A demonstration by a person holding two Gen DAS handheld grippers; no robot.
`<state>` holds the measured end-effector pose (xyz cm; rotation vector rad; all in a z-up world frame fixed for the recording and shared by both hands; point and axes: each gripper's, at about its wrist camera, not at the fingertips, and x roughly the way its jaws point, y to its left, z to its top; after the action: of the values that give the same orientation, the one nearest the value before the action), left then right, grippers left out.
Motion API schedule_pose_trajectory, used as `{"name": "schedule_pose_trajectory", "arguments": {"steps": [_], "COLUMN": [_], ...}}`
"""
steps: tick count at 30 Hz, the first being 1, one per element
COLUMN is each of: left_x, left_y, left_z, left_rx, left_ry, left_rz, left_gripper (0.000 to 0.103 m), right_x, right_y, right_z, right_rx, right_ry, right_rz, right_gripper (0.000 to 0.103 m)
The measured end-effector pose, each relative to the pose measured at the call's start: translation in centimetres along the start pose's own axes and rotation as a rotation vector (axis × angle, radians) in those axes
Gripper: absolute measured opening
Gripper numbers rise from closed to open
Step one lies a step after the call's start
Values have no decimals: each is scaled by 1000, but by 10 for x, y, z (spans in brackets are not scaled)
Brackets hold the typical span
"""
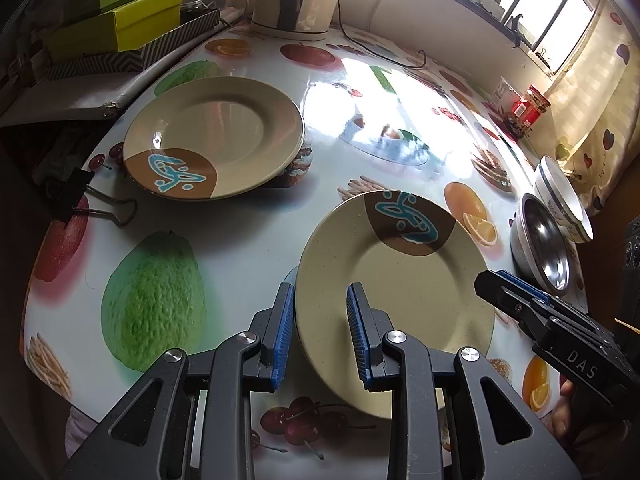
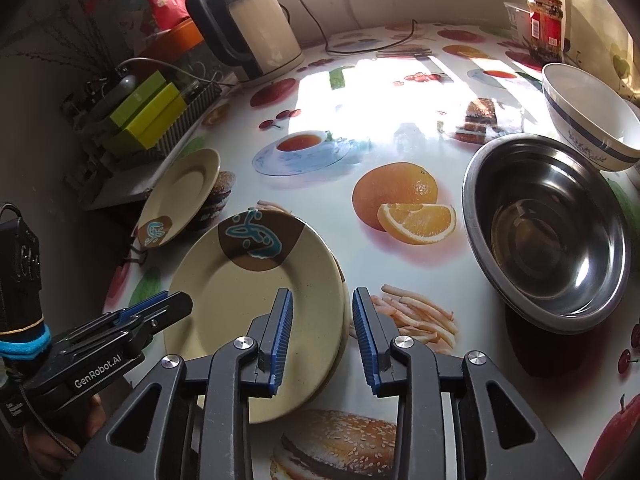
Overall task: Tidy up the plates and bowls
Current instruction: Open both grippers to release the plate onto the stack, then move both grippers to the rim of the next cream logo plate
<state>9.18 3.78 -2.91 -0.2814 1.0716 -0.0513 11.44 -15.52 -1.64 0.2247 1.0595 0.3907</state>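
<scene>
- Left gripper (image 1: pixel 320 332) stands with its jaws apart around the left rim of the near plate (image 1: pixel 400 300); from the pictures you cannot be sure that the pads press it.
- Right gripper (image 2: pixel 322 332) is released too, and it straddles the right rim of this plate.
- Near plate seems to lie on another plate, so if you lift with a weak pinch, it may slide off or tilt.
- Far plate (image 1: pixel 212 136) rests alone near the boxes (image 1: pixel 132 20).
- Steel bowl (image 2: pixel 548 236) and white bowl (image 2: pixel 588 116) touch each other at the right; a wide swing of your right gripper may knock them.
- Table (image 1: pixel 240 248) has a glossy fruit-print cover, probably slippery, with strong sun glare.
- Kettle (image 2: pixel 256 28), its cable and a red jar (image 1: pixel 528 108) stand near the window.
</scene>
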Motion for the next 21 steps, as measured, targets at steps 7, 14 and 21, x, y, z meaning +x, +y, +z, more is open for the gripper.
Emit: {"name": "schedule_pose_trajectory", "arguments": {"steps": [7,14,21], "left_x": [-4,-17,-27], "left_y": [8,28,59], "left_z": [4,15,31], "left_rx": [-17,-58,-102], "left_ry": [-16,-52,-88], "left_rz": [6,9,36], "left_gripper": [35,43,43], "right_x": [-6,-13,-6], "right_y": [2,17,39], "right_z": [5,25,49], "right_rx": [-3,-24,-72], "right_ry": [-18,-46,-57], "right_rz": [-9,18,31], "right_gripper": [40,44,47]}}
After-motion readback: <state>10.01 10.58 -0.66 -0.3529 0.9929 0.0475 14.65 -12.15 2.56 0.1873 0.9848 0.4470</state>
